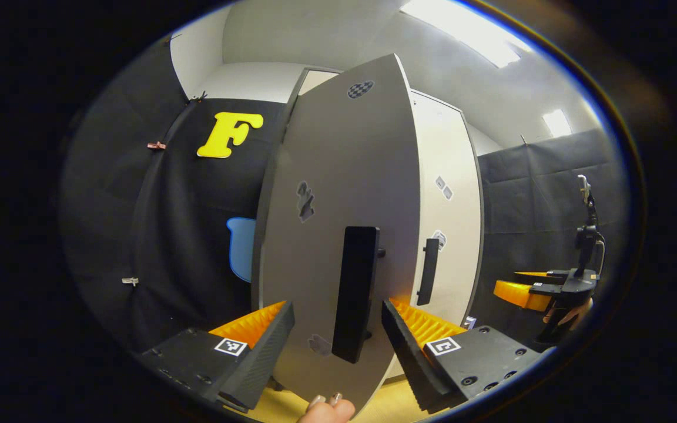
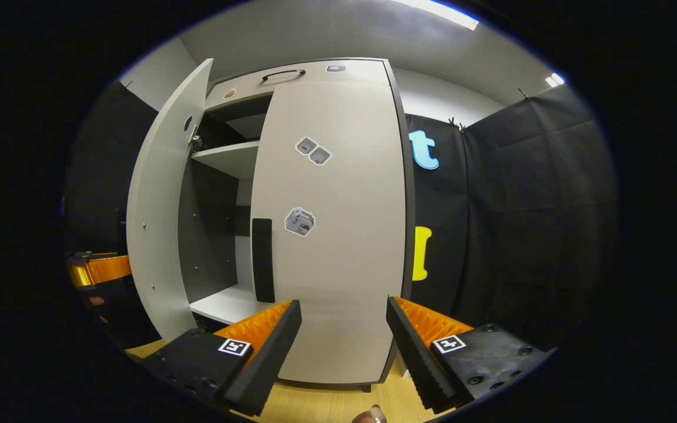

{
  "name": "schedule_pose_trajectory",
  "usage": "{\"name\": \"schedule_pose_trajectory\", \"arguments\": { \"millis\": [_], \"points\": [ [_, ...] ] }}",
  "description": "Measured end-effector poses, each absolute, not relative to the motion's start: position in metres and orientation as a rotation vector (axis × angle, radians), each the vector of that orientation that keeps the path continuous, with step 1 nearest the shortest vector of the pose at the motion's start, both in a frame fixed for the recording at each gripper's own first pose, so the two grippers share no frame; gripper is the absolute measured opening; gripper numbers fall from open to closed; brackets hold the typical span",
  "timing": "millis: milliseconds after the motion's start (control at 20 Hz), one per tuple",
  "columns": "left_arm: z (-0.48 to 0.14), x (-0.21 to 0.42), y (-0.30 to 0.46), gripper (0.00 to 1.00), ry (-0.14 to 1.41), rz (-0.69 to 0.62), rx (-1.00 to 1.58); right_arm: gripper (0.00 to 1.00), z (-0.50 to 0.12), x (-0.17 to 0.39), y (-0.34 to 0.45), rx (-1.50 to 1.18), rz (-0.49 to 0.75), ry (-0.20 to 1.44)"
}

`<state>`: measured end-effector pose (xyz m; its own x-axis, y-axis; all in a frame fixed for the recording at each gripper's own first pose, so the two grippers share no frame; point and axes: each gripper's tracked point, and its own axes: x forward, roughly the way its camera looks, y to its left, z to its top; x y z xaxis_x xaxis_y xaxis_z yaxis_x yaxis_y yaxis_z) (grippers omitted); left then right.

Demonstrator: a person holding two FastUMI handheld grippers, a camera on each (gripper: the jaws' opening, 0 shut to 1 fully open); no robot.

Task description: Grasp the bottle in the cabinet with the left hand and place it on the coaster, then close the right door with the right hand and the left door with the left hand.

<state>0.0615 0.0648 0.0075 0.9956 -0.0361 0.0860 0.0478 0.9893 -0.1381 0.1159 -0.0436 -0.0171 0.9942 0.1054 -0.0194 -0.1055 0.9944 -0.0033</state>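
Note:
The cabinet's left door (image 1: 338, 176) stands partly open right in front of my left gripper (image 1: 337, 311). Its black handle (image 1: 355, 294) sits between the wide-open fingers (image 1: 256, 352), with neither finger pressing on it. Behind it the right door (image 1: 447, 205) lies shut against the cabinet. In the right gripper view, my right gripper (image 2: 344, 305) is open and empty, facing the shut right door (image 2: 332, 235) and its black handle (image 2: 262, 258). The left door (image 2: 156, 223) swings out to the left, showing shelves (image 2: 227, 157) inside. The left gripper (image 2: 94, 267) shows past that door's edge.
The right gripper (image 1: 523, 294) and the hand holding it (image 1: 567, 314) are off to the right in the left gripper view. Black cloth walls (image 2: 520, 205) close in around the cabinet. A light wooden surface (image 2: 327, 405) runs under the cabinet.

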Motion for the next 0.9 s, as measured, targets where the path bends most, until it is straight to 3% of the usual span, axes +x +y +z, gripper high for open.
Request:
{"name": "schedule_pose_trajectory", "arguments": {
  "millis": [400, 900],
  "points": [
    [0.003, 0.055, 0.047, 0.95, -0.06, -0.08, -0.091, 0.96, -0.021, 0.109, -0.047, 0.007, 0.091, 0.031],
    [0.001, 0.045, 0.057, 0.95, -0.051, -0.03, -0.07, 0.96, -0.013, 0.087, -0.036, 0.003, 0.101, 0.017]
  ]
}}
